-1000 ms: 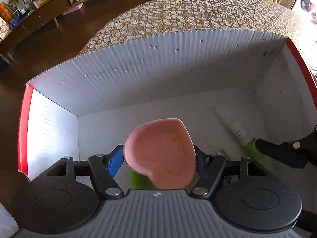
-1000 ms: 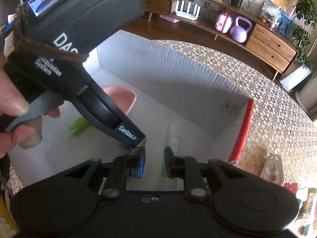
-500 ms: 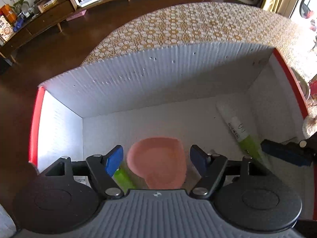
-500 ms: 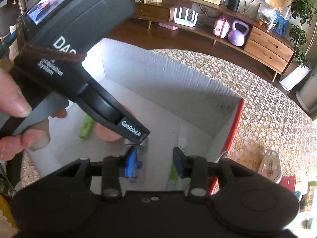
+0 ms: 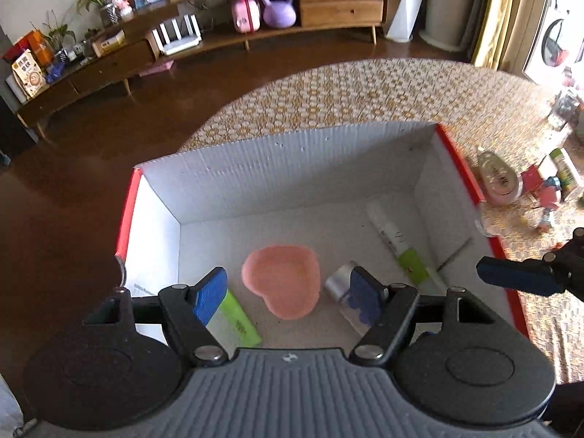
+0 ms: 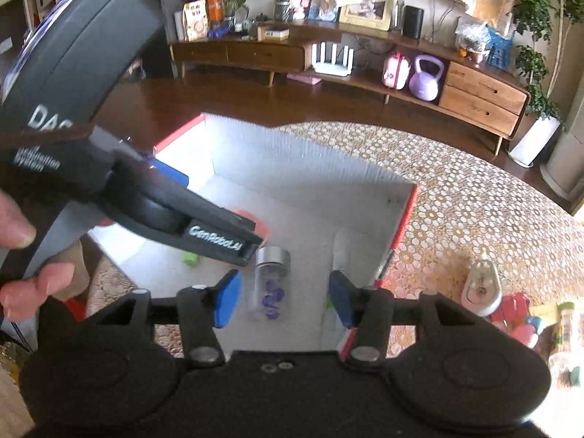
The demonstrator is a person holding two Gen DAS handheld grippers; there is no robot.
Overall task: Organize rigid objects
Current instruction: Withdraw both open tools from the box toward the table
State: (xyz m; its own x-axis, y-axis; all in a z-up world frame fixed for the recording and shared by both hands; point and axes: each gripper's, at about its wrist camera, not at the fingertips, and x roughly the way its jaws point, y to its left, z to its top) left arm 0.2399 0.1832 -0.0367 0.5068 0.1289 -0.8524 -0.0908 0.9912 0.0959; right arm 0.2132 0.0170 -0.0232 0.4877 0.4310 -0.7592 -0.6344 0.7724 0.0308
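left wrist view: the left tool [image 5: 288,288] is held wide and empty above the white box [image 5: 292,168], where the pink heart-shaped dish [image 5: 281,281] lies flat between a green tube [image 5: 237,325] and a capped vial [image 5: 341,286]; a release step is judged finished.

right wrist view: the right tool [image 6: 284,299] is also spread wide, nothing gripped, over the vial [image 6: 272,284]. next, the correction tape dispenser [image 6: 481,288] on the worktop [image 6: 474,211] probably is to be fetched, the box's red edge [image 6: 405,226] to be cleared.

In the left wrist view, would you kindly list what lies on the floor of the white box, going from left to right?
Green tube → pink heart-shaped dish → clear jar with silver cap → white and green tube.
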